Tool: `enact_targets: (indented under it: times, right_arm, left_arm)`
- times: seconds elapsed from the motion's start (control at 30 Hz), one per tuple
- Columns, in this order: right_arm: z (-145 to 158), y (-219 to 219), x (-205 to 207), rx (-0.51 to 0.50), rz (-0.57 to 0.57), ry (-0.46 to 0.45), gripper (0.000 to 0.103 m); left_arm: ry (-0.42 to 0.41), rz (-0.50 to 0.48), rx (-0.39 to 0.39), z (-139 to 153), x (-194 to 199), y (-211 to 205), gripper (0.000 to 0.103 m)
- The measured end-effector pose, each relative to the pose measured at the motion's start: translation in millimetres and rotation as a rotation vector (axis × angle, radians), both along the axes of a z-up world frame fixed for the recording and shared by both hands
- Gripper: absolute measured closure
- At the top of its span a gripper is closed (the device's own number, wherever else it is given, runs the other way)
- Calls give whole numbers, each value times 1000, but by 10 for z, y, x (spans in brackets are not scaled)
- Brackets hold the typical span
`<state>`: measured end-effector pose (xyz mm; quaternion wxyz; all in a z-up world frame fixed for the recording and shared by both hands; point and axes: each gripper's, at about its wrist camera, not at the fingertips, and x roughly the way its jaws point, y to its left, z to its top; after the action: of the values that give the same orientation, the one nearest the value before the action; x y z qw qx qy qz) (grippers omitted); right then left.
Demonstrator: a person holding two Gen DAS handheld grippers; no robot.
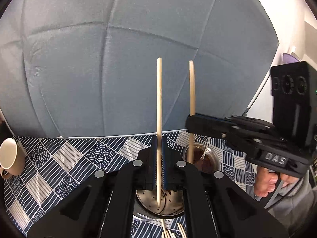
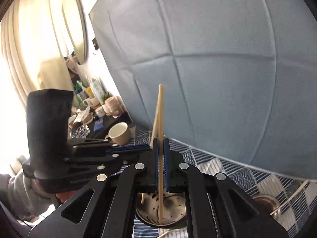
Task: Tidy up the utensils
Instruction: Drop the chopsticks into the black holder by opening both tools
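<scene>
My left gripper point(image 1: 159, 141) is shut on an upright wooden chopstick point(image 1: 159, 99). Its lower tip hangs inside a round perforated metal holder point(image 1: 171, 203) just below the fingers. My right gripper point(image 2: 160, 141) is shut on a second chopstick point(image 2: 161, 109), whose tip reaches the bottom of the same holder point(image 2: 175, 208). The two grippers stand side by side over the holder. In the left wrist view the right gripper point(image 1: 189, 123) comes in from the right with its chopstick point(image 1: 191, 89). In the right wrist view the left gripper point(image 2: 145, 148) comes in from the left with its chopstick point(image 2: 155, 119).
Everything stands on a blue and white patterned cloth point(image 1: 65, 158) against a grey-blue padded panel point(image 1: 118, 69). A beige mug point(image 1: 10, 156) lies at the left, and a glass of brown drink with a spoon point(image 1: 206, 159) is right of the holder. Loose chopsticks point(image 1: 170, 233) lie at the near edge.
</scene>
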<state>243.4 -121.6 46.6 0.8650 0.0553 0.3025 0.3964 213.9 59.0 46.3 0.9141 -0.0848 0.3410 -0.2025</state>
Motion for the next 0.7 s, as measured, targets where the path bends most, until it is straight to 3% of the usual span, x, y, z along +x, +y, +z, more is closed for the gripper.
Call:
enact_targets:
  times: [0.33,0.7]
  right_arm:
    - [-536,33,20,-19,4,76,98]
    - [-688,57,-13,-43,3,107,98]
  left_arm:
    - [26,9,49,-328,-102,-14,98]
    - [57,-4,56,-480,-142,-22,98]
